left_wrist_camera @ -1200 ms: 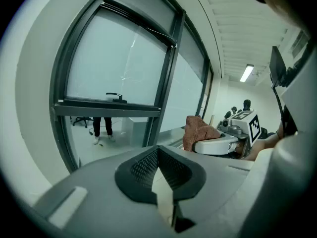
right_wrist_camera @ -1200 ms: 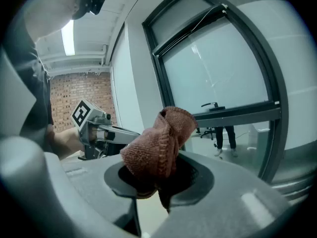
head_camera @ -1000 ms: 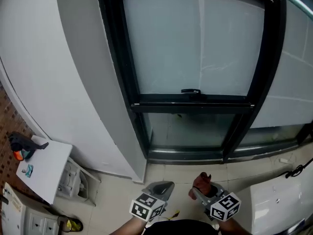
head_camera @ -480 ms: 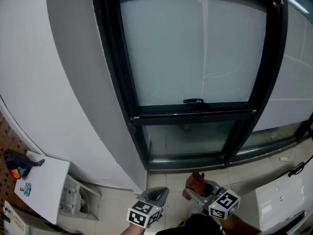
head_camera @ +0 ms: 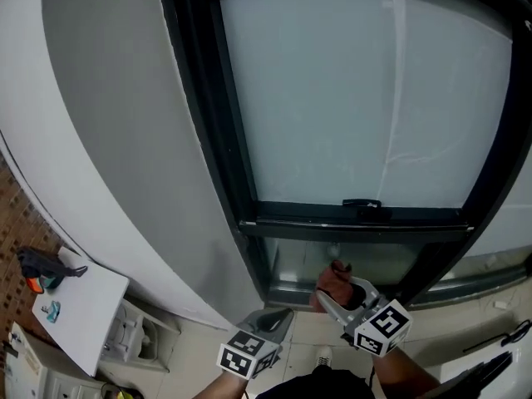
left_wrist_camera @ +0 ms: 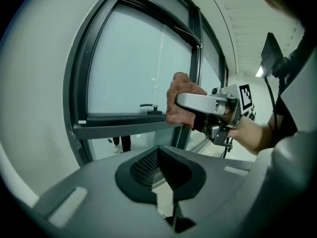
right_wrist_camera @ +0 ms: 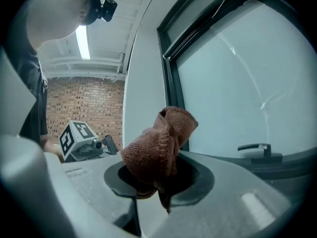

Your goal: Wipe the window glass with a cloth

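Grips a bunched brown cloth (right_wrist_camera: 158,143) in the right gripper's (head_camera: 339,293) jaws, low before the window glass (head_camera: 357,98), under the black handle (head_camera: 362,204); cannot tell whether cloth touches pane. Holds the left gripper (head_camera: 273,327) just beside, lower, jaws closed together on nothing.

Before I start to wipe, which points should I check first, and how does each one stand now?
1. Grip: the right claw holds the cloth: ok, jaws shut on it.
2. Enough cloth sticks out past the jaws: ok, a bunched wad.
3. Spare tool: the left claw is free: ok, shut, nothing in it.
4. Contact of cloth with the window glass: cannot tell; it sits low, below the handle.
5. The handle lies level along the frame: ok.
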### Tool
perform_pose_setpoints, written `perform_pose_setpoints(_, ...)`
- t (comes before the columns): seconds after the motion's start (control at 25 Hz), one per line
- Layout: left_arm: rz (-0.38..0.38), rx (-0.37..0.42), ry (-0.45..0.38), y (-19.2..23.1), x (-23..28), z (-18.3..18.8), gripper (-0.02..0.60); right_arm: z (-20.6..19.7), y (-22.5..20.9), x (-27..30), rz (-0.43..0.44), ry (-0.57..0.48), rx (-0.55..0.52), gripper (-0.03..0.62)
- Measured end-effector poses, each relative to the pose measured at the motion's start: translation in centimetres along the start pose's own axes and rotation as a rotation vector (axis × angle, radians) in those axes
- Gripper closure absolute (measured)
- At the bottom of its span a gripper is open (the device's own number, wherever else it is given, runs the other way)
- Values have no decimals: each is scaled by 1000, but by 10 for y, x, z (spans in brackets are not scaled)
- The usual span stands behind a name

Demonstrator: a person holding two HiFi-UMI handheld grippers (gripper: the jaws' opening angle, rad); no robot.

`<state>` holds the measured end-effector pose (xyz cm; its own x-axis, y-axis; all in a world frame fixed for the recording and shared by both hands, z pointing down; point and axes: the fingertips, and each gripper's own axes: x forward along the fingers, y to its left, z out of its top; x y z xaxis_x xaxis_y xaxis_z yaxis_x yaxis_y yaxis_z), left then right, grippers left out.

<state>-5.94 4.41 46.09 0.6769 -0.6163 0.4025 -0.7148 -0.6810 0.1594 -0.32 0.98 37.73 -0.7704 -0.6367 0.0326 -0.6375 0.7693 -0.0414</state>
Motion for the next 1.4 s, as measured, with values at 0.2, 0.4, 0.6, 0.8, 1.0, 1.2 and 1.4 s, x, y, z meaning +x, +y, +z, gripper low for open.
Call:
perform_pose_setpoints(0.2,89,35,-38,47,45,49,565,42,-61,56,74,-34,-72,485)
perform_pose_setpoints(0.4,131,22,-51,84,83,79,565,91,-98,110,157,-71,-125,485)
perform_pose_setpoints(0.6,81,-9,-31,105,105,90,565,140,-116,163,162,-99,-153,485)
perform_pose_setpoints(0.8,5,32,5,125,118,96,565,182,-125,220,104,-103,-221,485)
perform_pose_setpoints(1.0,-45,92,31,154,123,98,565,212,-135,282,24,-79,-255,485)
perform_pose_setpoints(1.2,-133,99,32,161,126,98,565,217,-145,324,-56,-7,-278,485)
perform_pose_setpoints(1.4,-162,113,18,171,124,102,565,221,-147,341,-97,32,-298,485)
